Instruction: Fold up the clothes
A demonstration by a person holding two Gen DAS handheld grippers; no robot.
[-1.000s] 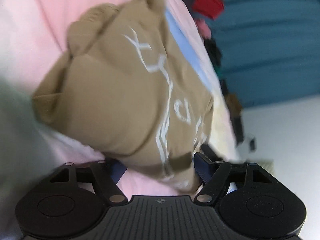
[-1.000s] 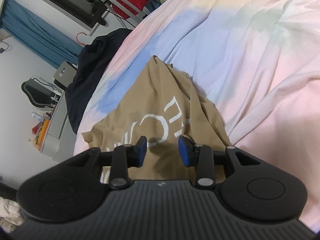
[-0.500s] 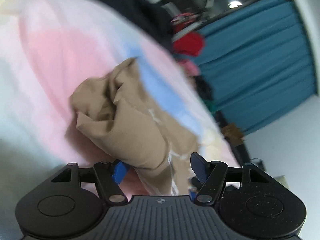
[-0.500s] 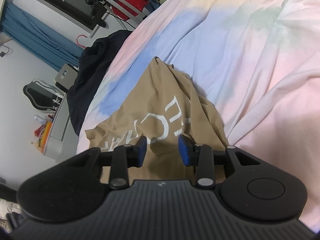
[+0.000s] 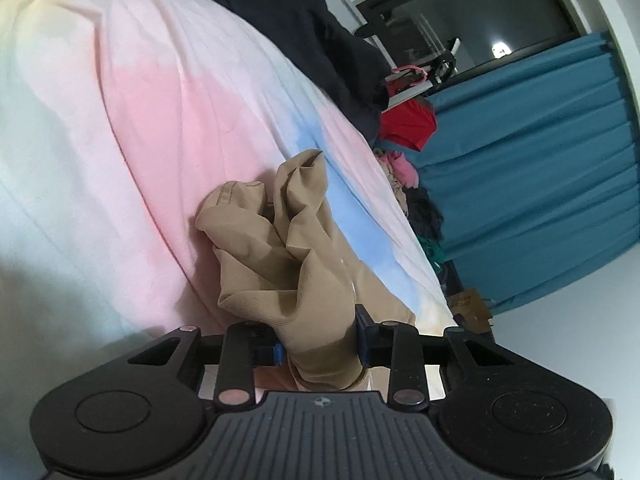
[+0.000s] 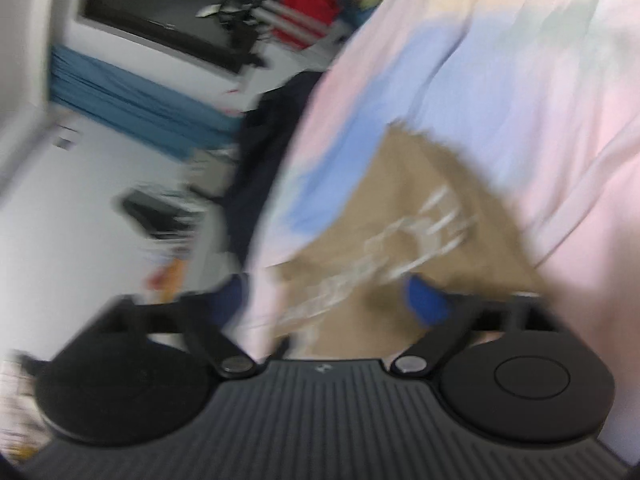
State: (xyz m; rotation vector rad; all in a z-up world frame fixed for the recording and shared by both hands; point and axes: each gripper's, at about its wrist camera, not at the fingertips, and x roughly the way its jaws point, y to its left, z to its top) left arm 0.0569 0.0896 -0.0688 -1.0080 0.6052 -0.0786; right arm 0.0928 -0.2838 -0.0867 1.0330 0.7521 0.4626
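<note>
While bunched on the pastel bedsheet (image 5: 120,128), the tan T-shirt (image 5: 304,280) is pinched by the closing left gripper (image 5: 320,348); the right gripper (image 6: 332,300) is being opened wide above its blurred print.

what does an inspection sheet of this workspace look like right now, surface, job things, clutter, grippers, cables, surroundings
surface: bed sheet in pastel pink, blue and yellow, wrinkled.
job's things: tan shirt with white lettering, bunched up on the sheet.
clutter: dark garment at the bed's edge; red cloth and a mixed clothes pile beyond it.
grippers: left gripper closing, a fold of the tan shirt pressed between its blue pads; right gripper opening wide above the shirt, gripping nothing, view blurred.
cables: nothing seen.
surroundings: blue curtain, dark window, white wall.
</note>
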